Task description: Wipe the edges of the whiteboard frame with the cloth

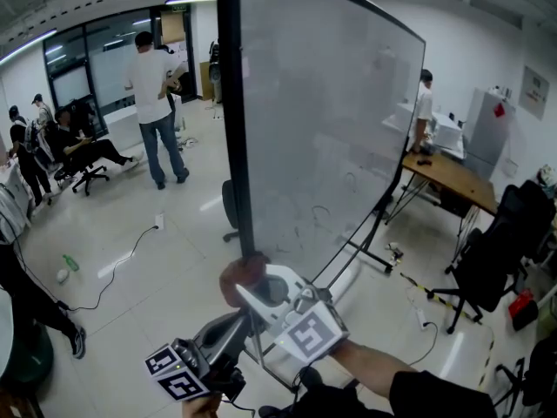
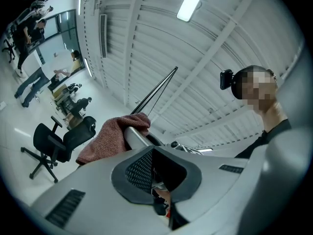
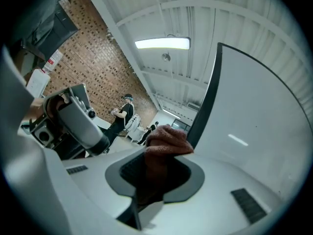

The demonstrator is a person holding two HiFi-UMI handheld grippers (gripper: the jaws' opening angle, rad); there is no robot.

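Head view: I see the tall whiteboard with its pale grey glossy panel standing on the floor, its black frame edge running vertically down the middle of the picture. The right gripper, white with a square-marker cube, is raised to the lower end of that edge, and the reddish-brown terry cloth sits at its tip, against the frame. The left gripper, dark-bodied with its own marker cube, lies just below and beside the right one. A black swivel office chair stands at the right, near a wooden desk. Left gripper view: the left gripper's two jaws stand slightly apart with nothing between them (only a dark gap shows there). Beyond them the cloth hangs over the grey tip of the right gripper, with the thin black line of the frame rising behind it. Right gripper view: the right gripper's jaws are clenched on the cloth, which fills the gap between the pads and bunches out at the top. That bunched end touches the black frame, just left of the whiteboard panel.
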